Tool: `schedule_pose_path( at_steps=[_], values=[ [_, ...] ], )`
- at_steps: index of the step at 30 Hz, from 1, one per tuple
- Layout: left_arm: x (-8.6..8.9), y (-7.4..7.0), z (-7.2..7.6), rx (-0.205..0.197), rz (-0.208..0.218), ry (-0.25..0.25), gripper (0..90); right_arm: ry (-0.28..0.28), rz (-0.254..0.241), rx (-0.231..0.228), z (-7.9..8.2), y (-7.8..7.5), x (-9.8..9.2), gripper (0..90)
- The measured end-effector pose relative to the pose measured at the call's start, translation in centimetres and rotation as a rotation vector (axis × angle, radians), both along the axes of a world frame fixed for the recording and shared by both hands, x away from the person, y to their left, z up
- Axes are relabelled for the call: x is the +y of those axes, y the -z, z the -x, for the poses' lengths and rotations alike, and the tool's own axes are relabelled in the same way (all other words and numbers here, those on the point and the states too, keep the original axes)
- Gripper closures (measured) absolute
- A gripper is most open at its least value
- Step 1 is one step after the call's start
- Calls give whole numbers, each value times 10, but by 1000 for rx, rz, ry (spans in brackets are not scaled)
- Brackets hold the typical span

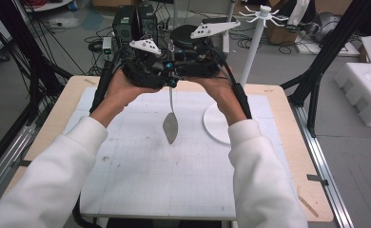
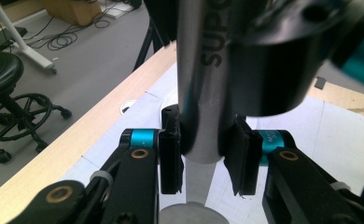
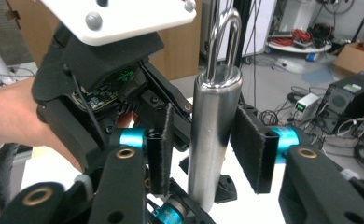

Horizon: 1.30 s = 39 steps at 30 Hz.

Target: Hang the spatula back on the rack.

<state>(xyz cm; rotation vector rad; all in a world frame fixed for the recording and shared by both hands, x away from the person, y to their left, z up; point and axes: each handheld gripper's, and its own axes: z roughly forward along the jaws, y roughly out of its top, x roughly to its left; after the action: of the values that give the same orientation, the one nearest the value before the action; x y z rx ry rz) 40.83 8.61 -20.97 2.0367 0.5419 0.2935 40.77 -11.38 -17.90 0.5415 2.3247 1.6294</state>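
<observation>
A steel spatula hangs blade-down over the white mat: its blade (image 1: 170,127) is below the two grippers, and its round handle (image 2: 203,93) runs up between them. My left gripper (image 2: 208,158) is shut on the handle, with both pads pressed against it. My right gripper (image 3: 213,154) faces it from the other side, near the handle's top end (image 3: 215,130) with its wire loop. Its jaws straddle the handle, and a gap shows beside the left pad (image 3: 164,149). In the high view the left gripper (image 1: 166,78) and right gripper (image 1: 175,69) meet nose to nose above the table's far half.
A white stand with a round base (image 1: 217,126) and a tall pole (image 1: 252,52) with hooks on top sits at the mat's right back. The gridded white mat (image 1: 174,180) covers the wooden table (image 1: 293,156). Cables, boxes and a stool lie on the floor beyond.
</observation>
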Motion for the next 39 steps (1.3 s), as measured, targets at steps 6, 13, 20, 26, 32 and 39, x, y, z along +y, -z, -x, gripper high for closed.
schedule_pose_path(
  at_steps=[6, 13, 20, 26, 32, 39],
  values=[
    [0, 1, 0, 5, -1, -7, 688, 45, 15, 25, 1, -1, 2, 722],
    [0, 1, 0, -16, 16, -10, 685, 69, 36, 15, 3, -6, 5, 733],
    [1, 0, 2, -65, 35, 22, 622, 63, 38, 11, 6, -10, 2, 735],
    [5, 4, 5, -94, 32, 49, 369, 74, 47, 9, 9, -14, -7, 735],
    [20, 7, 9, -86, 50, 70, 131, 80, 50, 8, 15, -18, -22, 735],
    [42, 13, 23, -91, 104, 108, 17, 67, 28, 21, 20, -16, -43, 735]
  ],
)
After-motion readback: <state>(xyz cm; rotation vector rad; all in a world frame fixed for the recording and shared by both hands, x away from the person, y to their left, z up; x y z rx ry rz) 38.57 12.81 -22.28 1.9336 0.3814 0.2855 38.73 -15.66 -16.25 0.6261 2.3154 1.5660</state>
